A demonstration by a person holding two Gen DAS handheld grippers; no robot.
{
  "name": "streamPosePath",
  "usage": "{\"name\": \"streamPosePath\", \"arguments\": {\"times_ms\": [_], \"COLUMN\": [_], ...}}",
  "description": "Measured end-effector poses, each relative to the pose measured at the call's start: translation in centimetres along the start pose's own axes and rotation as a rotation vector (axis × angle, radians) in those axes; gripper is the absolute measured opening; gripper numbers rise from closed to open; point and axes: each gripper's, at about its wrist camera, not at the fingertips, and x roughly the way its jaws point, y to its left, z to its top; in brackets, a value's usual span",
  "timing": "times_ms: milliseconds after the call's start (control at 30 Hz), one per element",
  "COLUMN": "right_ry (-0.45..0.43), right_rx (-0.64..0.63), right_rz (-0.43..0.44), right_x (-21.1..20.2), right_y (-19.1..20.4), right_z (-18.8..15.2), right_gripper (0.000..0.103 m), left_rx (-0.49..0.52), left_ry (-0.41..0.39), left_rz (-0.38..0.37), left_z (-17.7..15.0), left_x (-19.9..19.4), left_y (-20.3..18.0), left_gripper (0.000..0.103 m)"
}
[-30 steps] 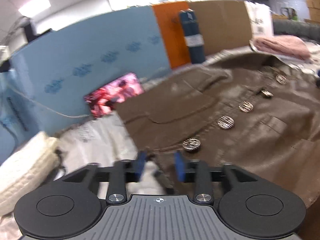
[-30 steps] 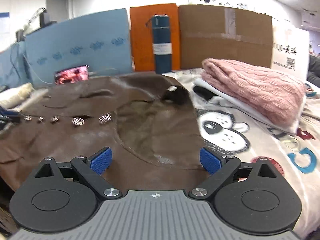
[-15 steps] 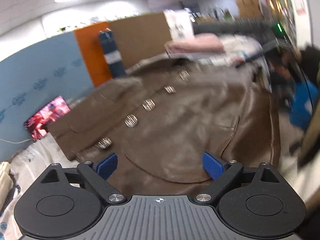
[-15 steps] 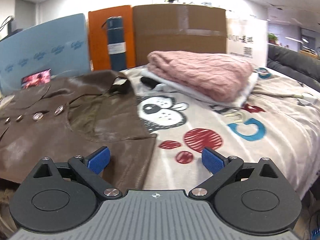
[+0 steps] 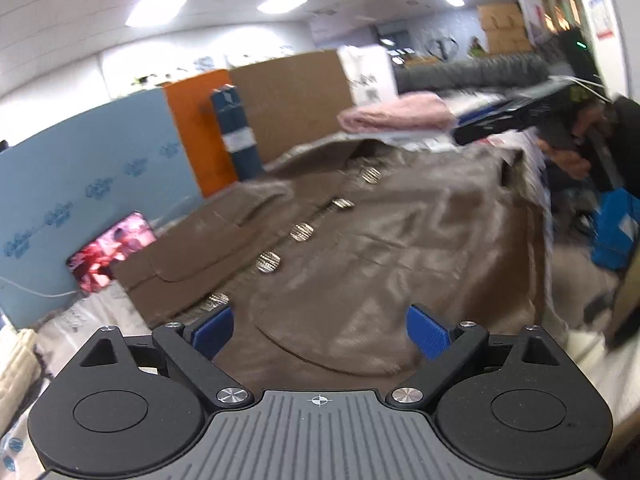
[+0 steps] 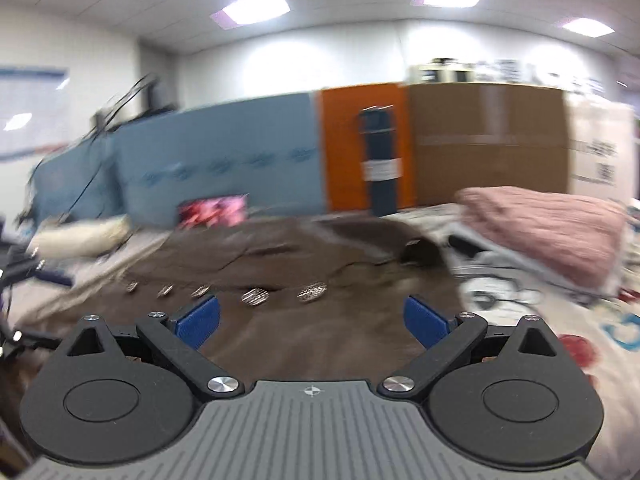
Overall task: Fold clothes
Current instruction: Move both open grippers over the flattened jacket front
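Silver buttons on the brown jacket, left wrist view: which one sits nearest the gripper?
The lowest silver button, just above the left gripper's left blue finger pad; the others climb toward the collar.

White walls (image 6: 328,60), ceiling light panels (image 6: 256,10)

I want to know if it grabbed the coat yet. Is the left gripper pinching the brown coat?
No, the left gripper is wide open, its blue fingers spread apart above the brown coat, holding nothing.
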Motion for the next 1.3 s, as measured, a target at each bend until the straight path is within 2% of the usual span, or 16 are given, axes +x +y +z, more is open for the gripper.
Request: {"name": "streamPosePath", "arguments": {"times_ms": [133,267,367,467,533,633,800,867,1000,1067,1100,1167,1233,1300], "right_ry": [0.069,0.149,0.125,0.063,0.018,-0.026,0.025,0.051,0.043,0.063,0.098,0.175,0.251,0.285], "right_rx": [-0.071,-0.079,-0.055,0.011,0.068,0.151,0.317,0.365,0.380,0.377,0.345,0.272,0.198,0.124], "right_rz": [0.035,-0.028,-0.023,0.023,0.043,0.060,0.090,0.068,-0.065,-0.142,-0.171,-0.226,-0.281,-0.331], "right_x": [1.9,2.9,2.0,1.2,1.3,2.5,8.6,11.3,16.1,18.4,19.4,21.5,23.6,24.6], "right_y": [1.9,1.0,0.5,-0.5,-1.4,-2.9,-6.1,-6.9,-8.2,-8.8,-8.9,-9.1,-9.4,-9.1], "right_z": [-0.5,-2.0,-2.3,-1.1,0.6,3.6,8.2,9.6,11.4,11.7,11.3,10.5,9.6,8.5], "right_gripper": [0.099,0.099,0.099,0.099,0.099,0.099,0.099,0.098,0.095,0.083,0.080,0.065,0.063,0.063], "left_rx": [-0.006,-0.040,-0.077,-0.095,-0.092,-0.178,-0.231,-0.244,-0.300,-0.327,-0.338,-0.356,-0.344,-0.334], "left_ry": [0.023,-0.014,-0.060,-0.112,-0.143,-0.153,-0.090,-0.064,-0.007,0.024,0.029,0.041,0.080,0.131], "left_rz": [-0.007,0.003,0.023,0.023,0.084,0.206,0.292,0.307,0.345,0.353,0.342,0.318,0.314,0.318], "left_z": [-0.3,-0.6,-0.6,-0.3,0.3,1.4,3.2,3.8,4.3,4.3,4.1,3.7,3.3,3.0], "left_x": [-0.1,-0.6,-1.3,-2.0,-1.9,-0.7,3.4,5.0,8.3,9.7,9.9,10.3,10.9,11.7], "left_y": [-0.2,0.1,0.5,0.9,1.7,4.2,7.3,8.4,10.6,11.5,11.7,12.0,12.1,12.3], "left_gripper": [0.096,0.096,0.096,0.096,0.096,0.096,0.096,0.096,0.096,0.096,0.096,0.096,0.096,0.096]}}
